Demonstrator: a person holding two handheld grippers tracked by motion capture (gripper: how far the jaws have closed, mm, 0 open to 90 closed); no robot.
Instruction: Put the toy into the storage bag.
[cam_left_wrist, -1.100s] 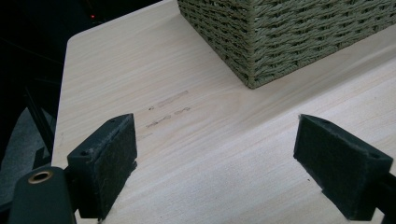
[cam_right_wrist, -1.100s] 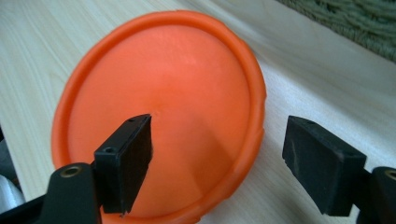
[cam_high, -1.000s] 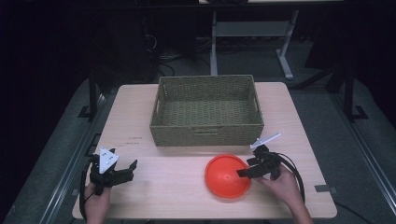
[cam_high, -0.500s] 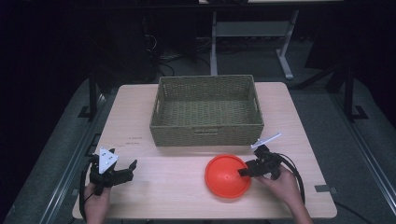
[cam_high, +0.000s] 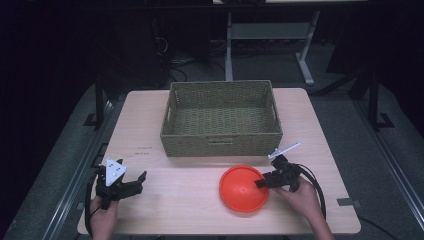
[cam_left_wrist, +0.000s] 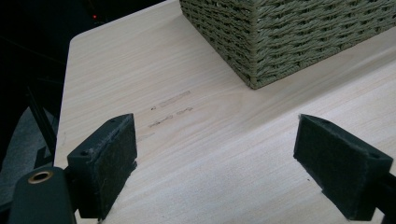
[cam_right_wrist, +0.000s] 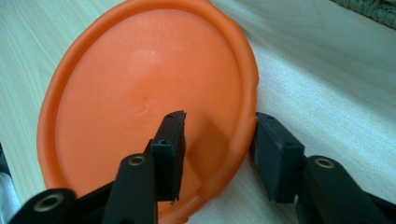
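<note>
Orange round plastic bowl (cam_high: 243, 188) is sitting open side up on the pale wooden table (cam_high: 190, 210), toward your right, just in front of the olive-green woven rectangular basket (cam_high: 222, 119) and apart from it. You are holding your right gripper (cam_high: 260, 183) over the bowl's right edge, with one black jaw inside the bowl and the other outside, so the rim (cam_right_wrist: 243, 135) is standing between them. Those jaws have just been closing in on the rim. In the right gripper view the outer pad is lying just beside the rim while a gap is showing between the inner pad and the wall, so the pads are not pressing on it.

You are resting your left gripper (cam_high: 134, 182) near the table's front left corner, well apart from the bowl. Its jaws are standing wide apart with only bare tabletop between them, and a corner of the basket is showing ahead of them in the left gripper view.
</note>
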